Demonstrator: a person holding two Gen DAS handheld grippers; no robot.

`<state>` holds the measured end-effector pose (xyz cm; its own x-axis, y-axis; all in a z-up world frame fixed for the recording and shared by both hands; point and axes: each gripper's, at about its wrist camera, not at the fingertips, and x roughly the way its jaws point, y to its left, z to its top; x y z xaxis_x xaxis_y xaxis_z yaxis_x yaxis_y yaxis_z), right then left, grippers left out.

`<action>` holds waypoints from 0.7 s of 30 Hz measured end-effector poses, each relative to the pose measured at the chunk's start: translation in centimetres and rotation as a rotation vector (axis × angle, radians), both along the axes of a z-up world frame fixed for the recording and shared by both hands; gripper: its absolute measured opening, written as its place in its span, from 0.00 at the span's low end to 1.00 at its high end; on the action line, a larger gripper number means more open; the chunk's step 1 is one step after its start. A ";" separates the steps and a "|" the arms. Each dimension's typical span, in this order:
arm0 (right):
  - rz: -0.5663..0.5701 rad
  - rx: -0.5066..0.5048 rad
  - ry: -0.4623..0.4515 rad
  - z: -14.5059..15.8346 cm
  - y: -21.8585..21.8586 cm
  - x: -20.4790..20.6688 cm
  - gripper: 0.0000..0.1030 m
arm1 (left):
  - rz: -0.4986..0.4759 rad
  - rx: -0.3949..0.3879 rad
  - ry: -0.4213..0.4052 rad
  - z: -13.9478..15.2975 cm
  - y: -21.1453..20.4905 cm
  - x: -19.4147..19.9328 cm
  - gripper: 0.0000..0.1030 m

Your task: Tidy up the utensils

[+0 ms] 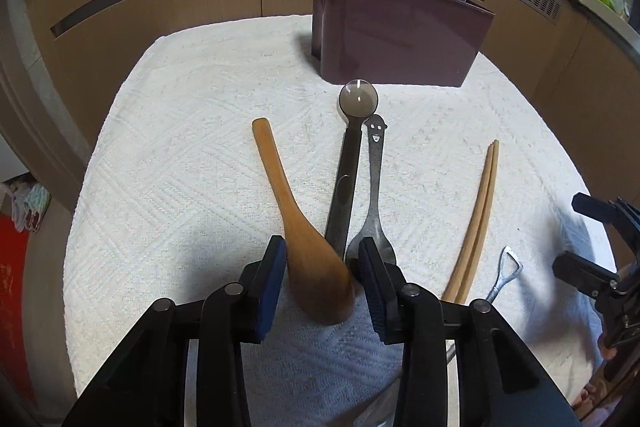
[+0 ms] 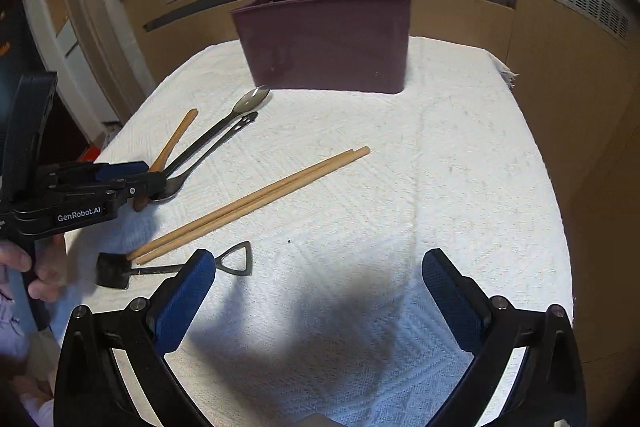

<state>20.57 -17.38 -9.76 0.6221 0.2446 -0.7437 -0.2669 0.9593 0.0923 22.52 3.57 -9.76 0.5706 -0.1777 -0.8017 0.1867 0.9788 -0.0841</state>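
Left tongs pinch the wooden spoon bowl (handle pointing toward the holder); right tongs gape wide.

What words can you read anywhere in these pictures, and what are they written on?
"GenRobot.AI": white letters on the black side of the left gripper, seen from the right wrist camera.
No other words or numbers show. The dark spoon has only a smiling face on its handle, no letters.

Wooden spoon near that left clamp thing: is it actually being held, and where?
The left hand-held gripper brackets the wooden spoon at its bowl, but a firm grip can't be confirmed. The right hand-held gripper is open, holding nothing.
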 end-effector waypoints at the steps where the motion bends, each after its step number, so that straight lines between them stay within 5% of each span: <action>1: 0.004 -0.004 -0.012 0.2 0.1 -0.1 1.00 | 0.002 0.003 -0.001 -0.1 0.1 0.1 0.37; 9: 0.119 -0.174 -0.126 1.6 5.1 1.3 1.00 | 0.045 -0.009 -0.035 0.1 1.9 -0.7 0.25; 21: -0.107 -0.147 0.004 1.2 13.6 14.6 0.94 | 0.125 -0.072 -0.101 1.3 6.4 -4.0 0.20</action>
